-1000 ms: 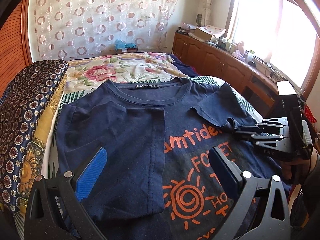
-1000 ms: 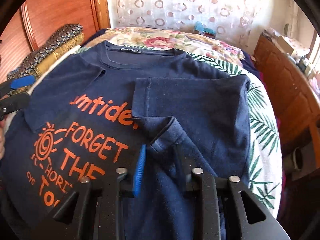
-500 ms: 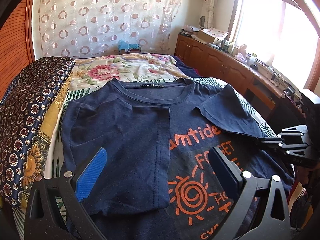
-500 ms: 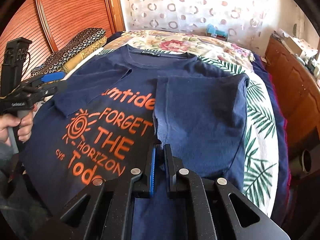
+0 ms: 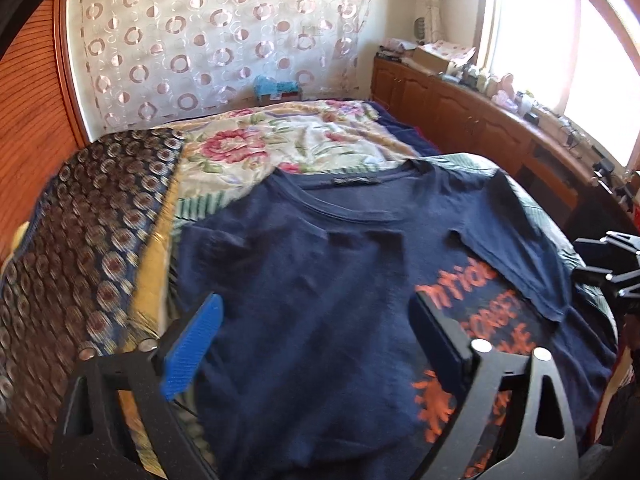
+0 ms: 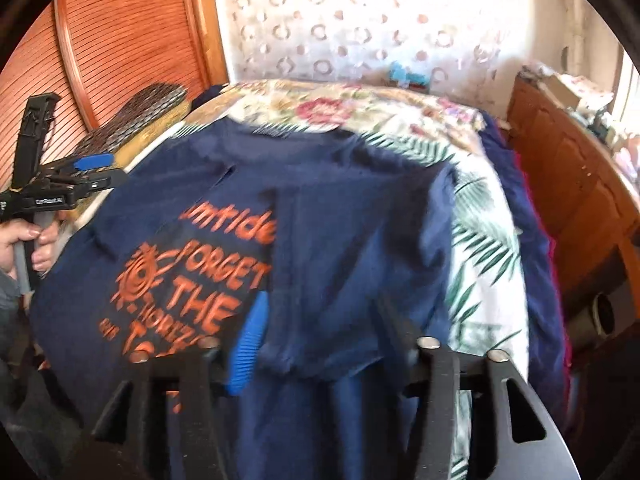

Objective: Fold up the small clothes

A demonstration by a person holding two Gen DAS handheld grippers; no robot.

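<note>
A navy T-shirt (image 5: 320, 280) with orange print lies flat on the bed, both side panels folded inward over the front; it also shows in the right wrist view (image 6: 340, 232). My left gripper (image 5: 316, 336) is open and empty above the shirt's left folded panel. My right gripper (image 6: 320, 332) is open, its fingers either side of the right folded panel's lower edge, holding nothing. The left gripper also shows at the left of the right wrist view (image 6: 96, 170); the right gripper shows at the right edge of the left wrist view (image 5: 612, 268).
A floral bedspread (image 5: 296, 144) covers the bed. A dark patterned folded blanket (image 5: 80, 240) lies along the left side. A wooden cabinet (image 5: 480, 120) with clutter runs under the window on the right. A wooden wardrobe (image 6: 132, 48) stands behind the left side.
My right gripper folded the right panel over the shirt, then opened and let go of it. Both grippers have drawn back and risen slightly; the left stayed open.
</note>
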